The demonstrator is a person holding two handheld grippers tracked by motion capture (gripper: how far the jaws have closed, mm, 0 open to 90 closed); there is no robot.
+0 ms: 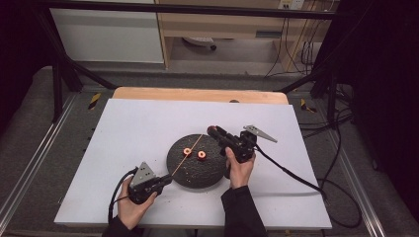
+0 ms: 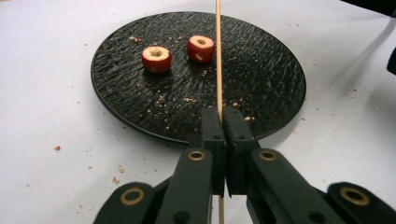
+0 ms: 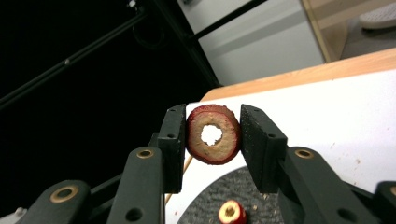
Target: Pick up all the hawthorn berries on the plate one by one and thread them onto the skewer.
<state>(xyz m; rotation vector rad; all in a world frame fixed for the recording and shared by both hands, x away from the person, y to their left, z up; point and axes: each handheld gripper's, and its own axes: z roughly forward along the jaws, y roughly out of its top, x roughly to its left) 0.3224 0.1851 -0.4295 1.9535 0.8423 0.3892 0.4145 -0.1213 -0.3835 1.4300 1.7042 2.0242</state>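
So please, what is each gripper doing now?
Left gripper: closed on the wooden skewer.
Right gripper: closed on a cored red fruit piece.

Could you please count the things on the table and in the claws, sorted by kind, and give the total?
Red cored fruit pieces: 3, two on the plate and one in the right claw
Wooden skewer: 1, in the left claw
Black plate: 1
Total: 5
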